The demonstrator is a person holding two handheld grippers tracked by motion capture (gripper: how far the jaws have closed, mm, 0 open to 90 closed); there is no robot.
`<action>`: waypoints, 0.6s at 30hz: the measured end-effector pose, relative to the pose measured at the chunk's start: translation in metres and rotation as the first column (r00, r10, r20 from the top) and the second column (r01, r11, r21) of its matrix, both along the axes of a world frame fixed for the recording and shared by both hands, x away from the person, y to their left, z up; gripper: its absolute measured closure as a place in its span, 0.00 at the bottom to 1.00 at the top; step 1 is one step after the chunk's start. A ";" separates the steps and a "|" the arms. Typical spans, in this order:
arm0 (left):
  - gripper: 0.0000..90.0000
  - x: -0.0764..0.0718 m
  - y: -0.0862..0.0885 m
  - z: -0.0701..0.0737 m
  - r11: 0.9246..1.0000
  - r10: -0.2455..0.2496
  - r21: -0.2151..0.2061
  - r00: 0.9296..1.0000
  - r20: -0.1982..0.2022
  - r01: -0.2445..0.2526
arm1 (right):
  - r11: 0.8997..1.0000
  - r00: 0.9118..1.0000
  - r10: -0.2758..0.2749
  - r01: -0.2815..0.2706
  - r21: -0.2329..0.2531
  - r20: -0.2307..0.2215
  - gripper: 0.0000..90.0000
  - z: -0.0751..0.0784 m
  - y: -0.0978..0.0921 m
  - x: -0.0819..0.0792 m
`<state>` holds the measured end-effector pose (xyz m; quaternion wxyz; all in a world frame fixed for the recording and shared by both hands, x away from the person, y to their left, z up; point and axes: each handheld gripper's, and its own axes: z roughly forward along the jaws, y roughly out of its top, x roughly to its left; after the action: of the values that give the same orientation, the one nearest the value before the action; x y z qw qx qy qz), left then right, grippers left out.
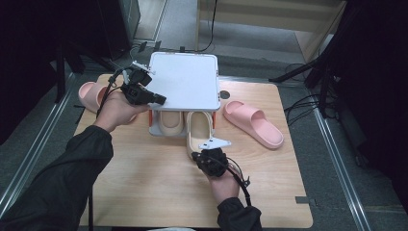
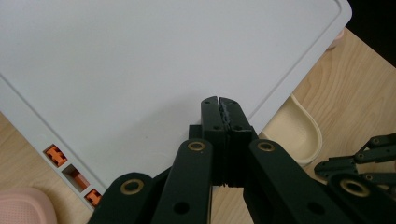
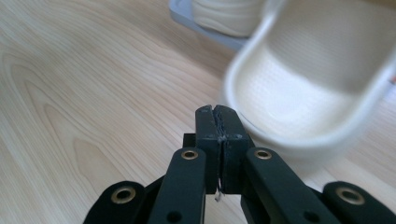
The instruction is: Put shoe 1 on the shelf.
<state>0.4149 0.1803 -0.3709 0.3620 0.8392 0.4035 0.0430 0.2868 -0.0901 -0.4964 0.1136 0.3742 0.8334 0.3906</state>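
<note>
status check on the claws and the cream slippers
Left claw shut, on rack top. Right claw shut at cream slipper heel. Nothing blocking.

Cream slipper (image 3: 308, 88): matt foam, fine-textured. Rack top (image 2: 154, 70): smooth white plastic. Table (image 1: 159, 192): pale wood-grain.

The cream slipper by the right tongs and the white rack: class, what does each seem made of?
Cream slipper: probably soft moulded foam or rubber, matte, with a finely dotted footbed and thick rounded rim. White rack: likely hard plastic, smooth and faintly glossy, with a moulded edge groove.
</note>
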 end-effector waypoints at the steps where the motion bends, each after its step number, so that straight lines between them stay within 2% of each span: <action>1: 1.00 0.000 0.000 0.000 1.000 0.000 0.000 1.000 0.000 0.000 | 1.000 1.000 0.000 0.000 0.000 0.000 1.00 0.000 0.000 0.000; 4: 1.00 0.000 0.000 0.000 1.000 -0.001 0.002 1.000 0.000 0.001 | 1.000 0.999 -0.018 0.017 -0.022 -0.027 1.00 -0.002 -0.012 0.001; 8: 1.00 0.000 0.000 0.000 1.000 0.002 -0.002 1.000 -0.001 -0.002 | 0.999 0.999 -0.011 0.009 -0.049 -0.043 1.00 -0.003 -0.017 0.000; 10: 1.00 0.000 0.000 0.000 1.000 0.001 0.002 1.000 -0.001 -0.001 | 0.999 0.998 -0.015 0.013 -0.043 -0.056 1.00 -0.006 -0.018 0.004; 13: 1.00 0.000 0.000 0.000 1.000 0.002 0.001 1.000 -0.002 -0.002 | 0.999 0.999 -0.005 0.003 -0.035 -0.054 1.00 -0.008 -0.018 0.008; 18: 1.00 0.000 -0.001 0.000 1.000 -0.003 0.005 1.000 -0.003 0.003 | 0.999 0.999 -0.018 0.017 -0.048 -0.036 1.00 -0.006 -0.012 0.017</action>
<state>0.4152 0.1797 -0.3707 0.3592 0.8408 0.4028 0.0422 0.3037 -0.1022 -0.5023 0.1106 0.3858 0.8411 0.3627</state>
